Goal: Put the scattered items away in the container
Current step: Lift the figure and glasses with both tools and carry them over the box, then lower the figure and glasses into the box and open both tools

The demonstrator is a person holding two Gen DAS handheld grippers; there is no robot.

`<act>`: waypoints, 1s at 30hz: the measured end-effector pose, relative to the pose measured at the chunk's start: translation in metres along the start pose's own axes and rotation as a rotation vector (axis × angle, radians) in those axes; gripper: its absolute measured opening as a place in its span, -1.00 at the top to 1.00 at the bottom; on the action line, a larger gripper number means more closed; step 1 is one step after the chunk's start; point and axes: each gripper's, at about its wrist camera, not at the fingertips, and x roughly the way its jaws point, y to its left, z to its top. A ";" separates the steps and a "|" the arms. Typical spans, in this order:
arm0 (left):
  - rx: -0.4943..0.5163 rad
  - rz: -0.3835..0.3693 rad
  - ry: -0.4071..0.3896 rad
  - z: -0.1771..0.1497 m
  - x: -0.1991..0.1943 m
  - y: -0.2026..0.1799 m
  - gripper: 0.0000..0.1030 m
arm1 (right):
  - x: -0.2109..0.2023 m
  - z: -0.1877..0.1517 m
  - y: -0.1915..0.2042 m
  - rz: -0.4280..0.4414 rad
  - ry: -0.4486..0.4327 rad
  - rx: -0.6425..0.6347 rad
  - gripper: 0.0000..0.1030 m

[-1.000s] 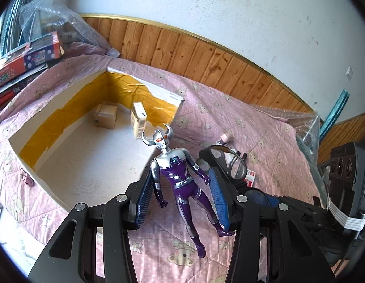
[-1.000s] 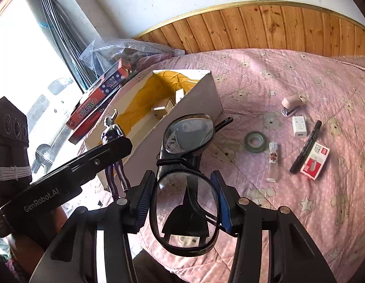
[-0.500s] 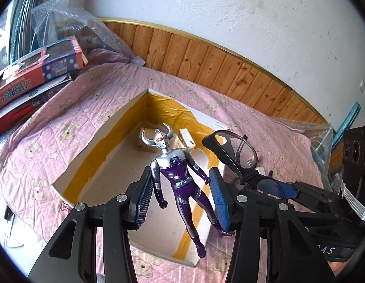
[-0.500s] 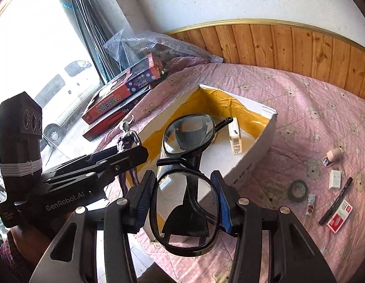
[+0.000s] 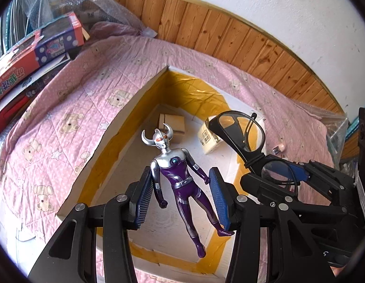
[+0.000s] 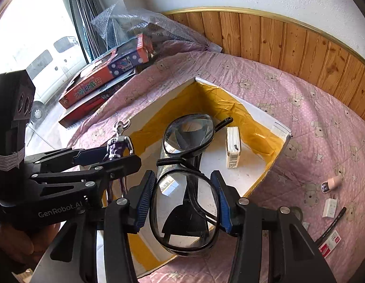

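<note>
Left wrist view: left claw apparently grips the figure, right claw clamps glasses, over the box.

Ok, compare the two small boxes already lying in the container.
The brown cardboard box is plain and squat; the cream carton is printed, with a barcode, and longer and slimmer. The brown cardboard box sits nearer the yellow-taped corner; the cream carton lies farther along the wall, nearer the held glasses. Both rest on the white floor of the container.
</note>
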 end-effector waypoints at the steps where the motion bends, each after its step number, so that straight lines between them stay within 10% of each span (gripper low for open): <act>1: -0.008 0.004 0.019 0.002 0.006 0.001 0.04 | 0.006 0.003 -0.002 -0.005 0.014 -0.003 0.03; 14: 0.088 0.127 0.231 0.023 0.083 -0.001 0.04 | 0.075 0.023 -0.010 -0.103 0.215 -0.201 0.03; 30: 0.162 0.212 0.311 0.040 0.112 -0.009 0.01 | 0.107 0.026 -0.025 -0.150 0.328 -0.288 0.03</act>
